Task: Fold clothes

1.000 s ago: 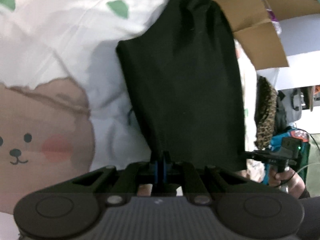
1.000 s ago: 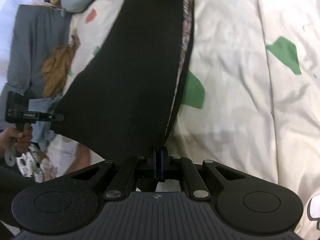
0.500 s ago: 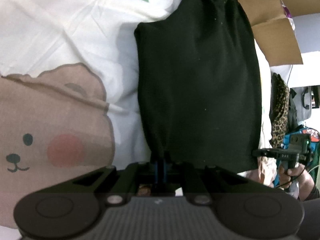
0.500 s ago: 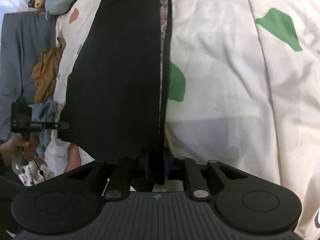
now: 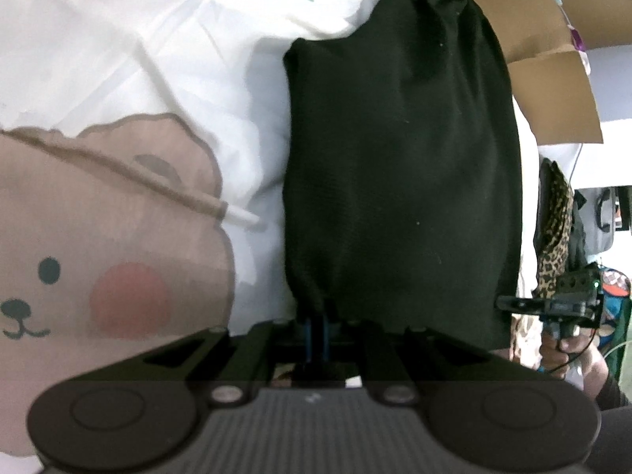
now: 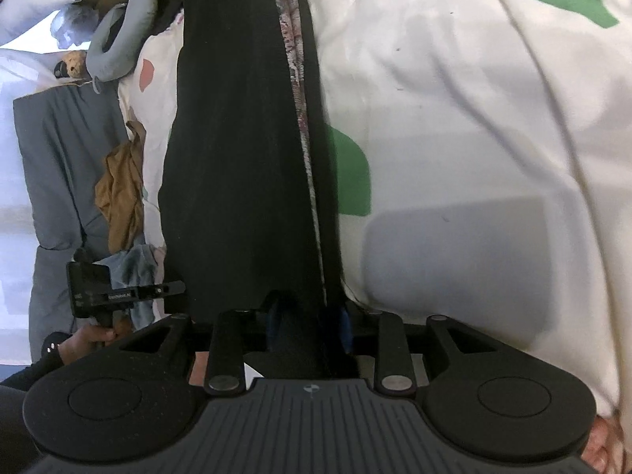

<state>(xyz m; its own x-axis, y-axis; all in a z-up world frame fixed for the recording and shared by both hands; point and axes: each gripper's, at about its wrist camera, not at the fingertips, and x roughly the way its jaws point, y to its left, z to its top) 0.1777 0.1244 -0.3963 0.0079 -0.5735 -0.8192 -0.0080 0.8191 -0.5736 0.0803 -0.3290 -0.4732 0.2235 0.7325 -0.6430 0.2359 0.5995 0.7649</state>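
Left tongs [image 5: 315, 318]: you are pinching the black garment's [image 5: 399, 166] corner.
Right tongs [image 6: 308, 326]: you are spreading them, cloth lying loose between.

The garment [image 5: 399, 166] lies on the bedsheet [image 5: 158, 59], its near edge at both grippers. A cardboard box [image 5: 549, 79] sits beyond it, the left gripper [image 5: 315, 318] left of the right gripper [image 6: 308, 322].

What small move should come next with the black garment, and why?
Probably open the left gripper too. It is shut on the black garment, which already lies on the sheet, and the right gripper has just been opening, with cloth between its jaws.
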